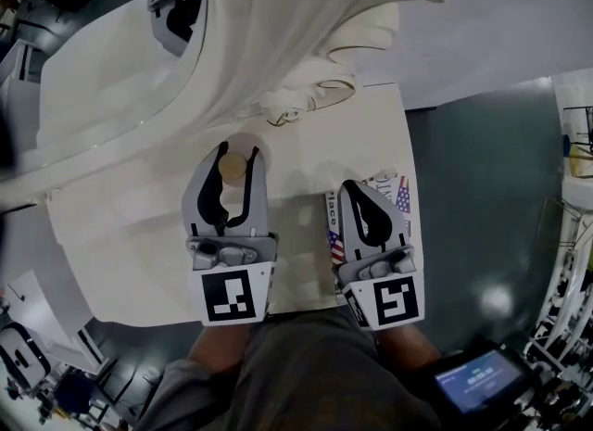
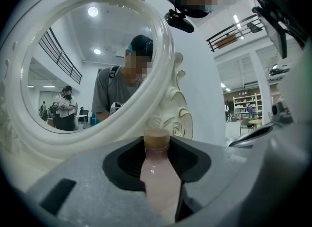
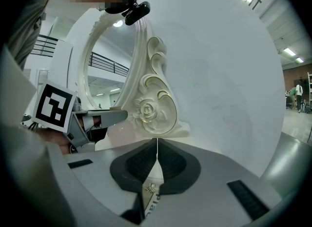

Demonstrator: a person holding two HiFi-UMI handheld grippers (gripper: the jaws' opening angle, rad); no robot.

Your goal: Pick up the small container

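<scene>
as left tongs (image 1: 237, 152) clamp small container (image 2: 158, 182), pink liquid

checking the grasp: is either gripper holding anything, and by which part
Left gripper grips the bottle by its body, below the cap; right gripper is shut on nothing.

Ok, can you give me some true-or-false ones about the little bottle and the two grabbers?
1. The left gripper has its jaws on the small bottle. True.
2. The bottle's cap is blue. False: it is tan, like cork.
3. The right gripper has its jaws wide open. False: they are together, with nothing held.
4. A white-framed mirror stands behind the bottle. True.
5. A printed card lies under the right gripper. True.
</scene>
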